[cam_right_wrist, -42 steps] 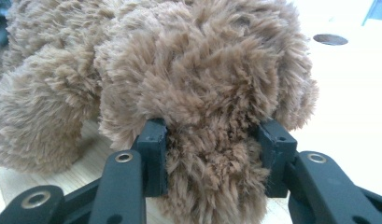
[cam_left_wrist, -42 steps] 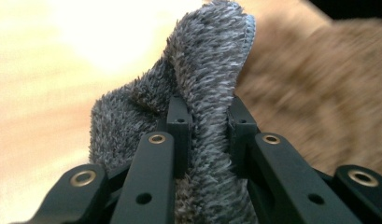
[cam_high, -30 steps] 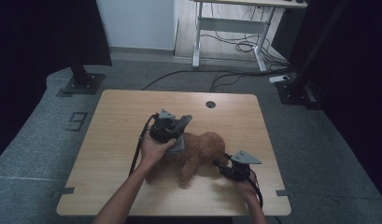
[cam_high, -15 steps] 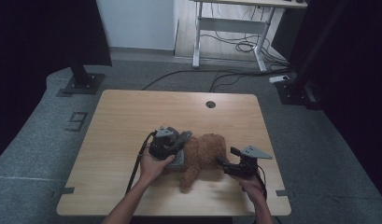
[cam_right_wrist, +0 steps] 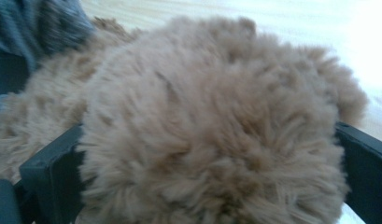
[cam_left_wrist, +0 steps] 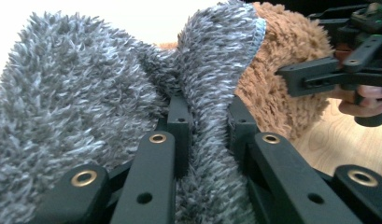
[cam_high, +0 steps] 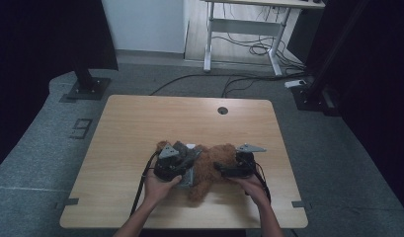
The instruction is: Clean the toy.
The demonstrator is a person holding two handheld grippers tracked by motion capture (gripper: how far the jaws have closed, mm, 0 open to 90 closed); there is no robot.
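Grey shaggy fleece, a small garment [cam_left_wrist: 86,107] with a pale blue stitched hem, is being worked around a brown plush toy [cam_high: 209,165] lying on the wooden table [cam_high: 140,118], nearer the person's edge; the left gripper [cam_left_wrist: 205,123] is pinching a fold of that fleece tight between its jaws, beside the toy's body; the right gripper [cam_right_wrist: 202,154] is standing wide, its jaws having just been opening, straddling the toy's round fluffy head without pressing it; likely step: dressing or undressing the toy; next move is calling for the right jaws to steady the head while the left draws the fleece along; pile looking soft, slippery.
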